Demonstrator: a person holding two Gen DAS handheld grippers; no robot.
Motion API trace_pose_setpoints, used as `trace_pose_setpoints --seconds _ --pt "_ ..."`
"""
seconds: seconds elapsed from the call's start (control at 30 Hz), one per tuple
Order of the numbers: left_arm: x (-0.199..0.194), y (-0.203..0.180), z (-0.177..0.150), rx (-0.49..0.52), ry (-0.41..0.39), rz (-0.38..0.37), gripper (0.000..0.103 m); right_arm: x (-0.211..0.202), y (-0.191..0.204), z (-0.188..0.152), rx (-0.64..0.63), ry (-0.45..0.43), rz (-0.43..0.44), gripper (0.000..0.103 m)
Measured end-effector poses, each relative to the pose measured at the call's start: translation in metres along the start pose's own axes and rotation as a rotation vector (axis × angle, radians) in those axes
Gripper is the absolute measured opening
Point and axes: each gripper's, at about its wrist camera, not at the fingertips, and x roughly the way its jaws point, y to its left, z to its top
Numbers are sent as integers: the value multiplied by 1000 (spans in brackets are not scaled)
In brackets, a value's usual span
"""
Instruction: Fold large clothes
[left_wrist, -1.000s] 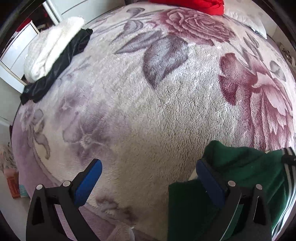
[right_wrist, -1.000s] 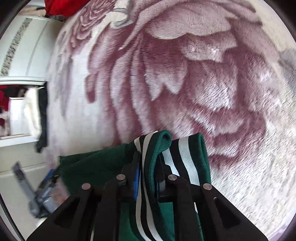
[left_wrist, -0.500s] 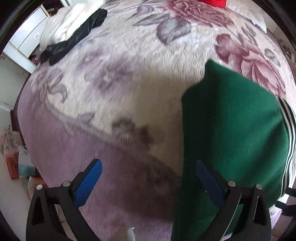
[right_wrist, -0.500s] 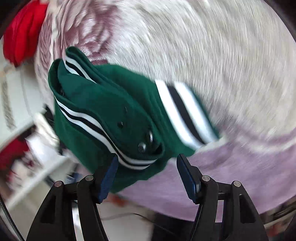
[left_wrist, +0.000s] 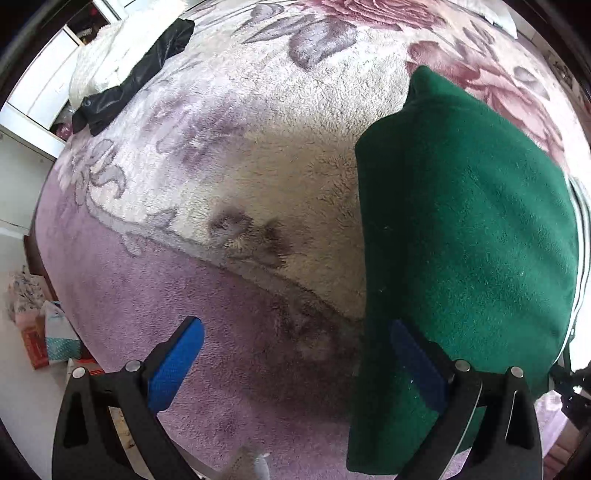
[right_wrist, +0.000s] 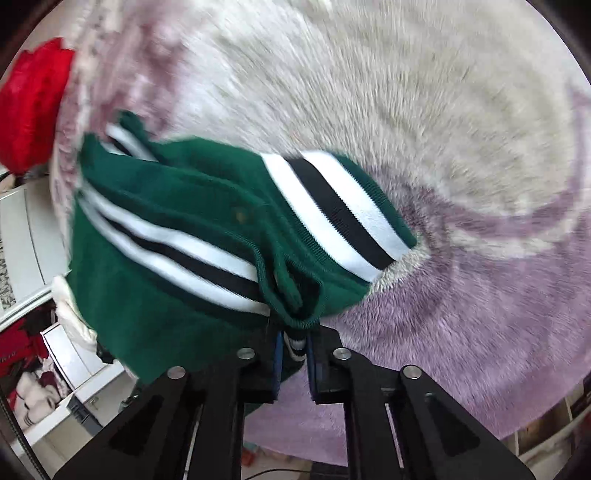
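The left gripper (left_wrist: 295, 363) hangs with its two blue-padded fingers (left_wrist: 177, 363) spread wide and nothing between them, above a plush fleece blanket (left_wrist: 229, 177) printed with mauve and purple flowers on a cream ground and edged in lilac. The dark green fleece jacket with white and black striped ribbed trim (left_wrist: 469, 221) fills the space ahead and to the right of this gripper; its near edge drapes in front of the right-hand finger, whose pad shows against the cloth, but the cloth is not pinched from both sides. Far ahead to the left, at the blanket's edge, a fluffy white garment (left_wrist: 99, 62) lies with a shiny black garment (left_wrist: 136, 77) stretched along its nearer side, touching it. The right gripper (right_wrist: 293, 354) has its jaws drawn almost together on a fold of the jacket's (right_wrist: 177, 236) striped ribbed edge, so the cloth is clamped between the pads. From that grip the jacket bunches up ahead and to the left of the fingers, one broad striped cuff or hem band pointing ahead to the right and touching the blanket (right_wrist: 424, 110). This view is blurred. A crumpled red fabric (right_wrist: 31, 110) lies far ahead to the left, apart from the jacket.
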Motion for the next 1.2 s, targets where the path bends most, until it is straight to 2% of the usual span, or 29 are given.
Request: trace_pose_setpoints --seconds 0.07,0.13,0.17,0.23,0.27,0.37,0.43,0.47,0.53,0.57,0.6,0.63,0.67,0.7,0.73,0.8,0.83,0.9,0.93,1.0,1.07,1.13,1.2 --pt "-4 2 2 3 -12 -9 103 0 5 6 -1 38 3 23" --pt "-9 7 6 -4 -30 -18 103 -15 18 4 -57 53 -5 31" --pt "-11 9 8 -2 -41 -13 103 -30 31 2 -124 36 -48 32" --pt "-14 14 13 -7 -70 14 103 -52 62 -2 -266 17 -128 49" --pt "-14 16 15 -9 -80 33 103 -59 81 -5 -343 14 -171 53" --pt "-4 30 25 -50 -90 112 103 -69 159 -17 -593 19 -278 54" --pt "7 44 32 -102 -74 139 103 -61 230 -31 -795 23 -323 54" --pt "10 48 34 -121 -70 140 103 -55 253 -41 -882 24 -347 56" --pt "25 64 40 -178 -50 144 103 -26 320 -62 -1094 35 -399 70" --pt "36 72 42 -205 -34 132 103 -9 351 -80 -1205 34 -398 75" --pt "46 79 45 -226 -14 105 103 15 382 -96 -1340 50 -398 75" --pt "59 84 48 -243 14 73 103 33 400 -114 -1418 66 -412 75" --pt "73 88 50 -255 50 24 103 59 421 -128 -1522 107 -443 75" --pt "86 92 52 -267 85 -56 103 86 438 -140 -1613 180 -478 75" --pt "97 94 54 -274 111 -122 103 107 453 -149 -1654 223 -508 75" --pt "113 97 57 -280 149 -180 103 150 470 -159 -1733 323 -605 75" --pt "117 97 59 -278 152 -190 103 165 472 -161 -1751 352 -649 75" --pt "121 99 62 -271 148 -194 103 198 468 -163 -1792 463 -764 74" --pt "122 100 63 -272 143 -202 103 208 462 -165 -1801 497 -788 73" --pt "121 103 64 -276 136 -217 103 223 458 -169 -1774 556 -807 45" --pt "120 104 65 -273 132 -227 103 237 454 -154 -1540 599 -829 38" --pt "120 103 65 -263 127 -234 103 236 454 -121 -1202 638 -760 35" --pt "119 106 64 -254 125 -242 103 226 440 -71 -780 644 -620 35"
